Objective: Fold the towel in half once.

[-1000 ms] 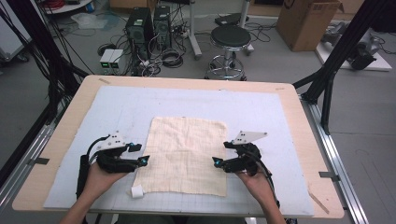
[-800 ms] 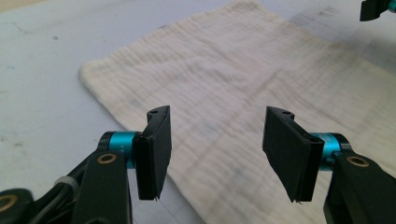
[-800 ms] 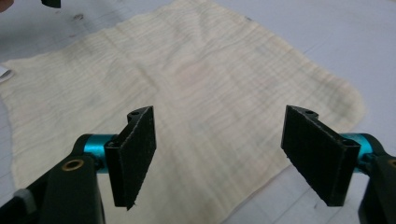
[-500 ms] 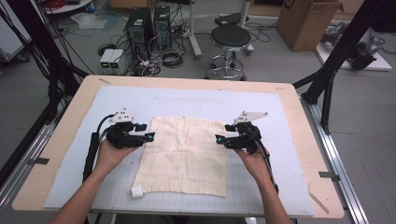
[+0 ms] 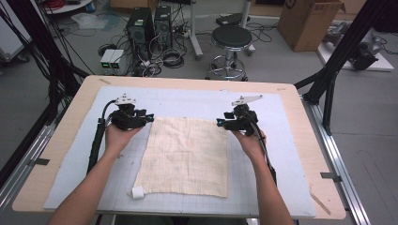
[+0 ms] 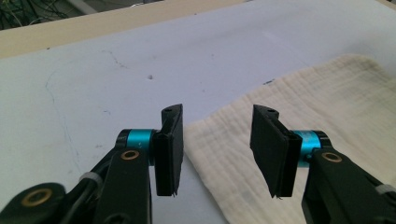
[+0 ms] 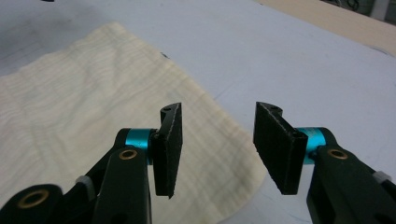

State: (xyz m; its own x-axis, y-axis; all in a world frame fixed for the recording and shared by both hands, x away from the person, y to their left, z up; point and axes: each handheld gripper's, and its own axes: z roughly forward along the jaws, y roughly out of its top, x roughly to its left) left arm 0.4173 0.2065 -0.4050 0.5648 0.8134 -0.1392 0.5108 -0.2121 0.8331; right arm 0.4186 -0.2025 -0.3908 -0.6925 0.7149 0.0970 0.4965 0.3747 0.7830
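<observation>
A cream checked cloth [image 5: 185, 157] lies flat on the pale blue mat [image 5: 281, 154]. My left gripper [image 5: 149, 118] stands open at the cloth's far left corner. In the left gripper view the corner of the cloth [image 6: 219, 140] lies between and under the jaws of the gripper [image 6: 217, 147]. My right gripper [image 5: 218, 123] is open at the far right corner. In the right gripper view the cloth's edge [image 7: 210, 130] runs under the gap of the gripper [image 7: 217, 147], with nothing pinched. A small white tag [image 5: 137, 191] sits at the cloth's near left corner.
The mat covers a wooden table [image 5: 70, 136] with metal rails along its sides. Beyond the far edge stand a black stool [image 5: 231, 42], computer boxes [image 5: 150, 23] with cables, and a cardboard box [image 5: 312, 21]. Black frame posts [image 5: 335, 70] rise at the right.
Both grippers have moved away from me along the cloth's sides, from its middle up to its two far corners. Both stay open.
</observation>
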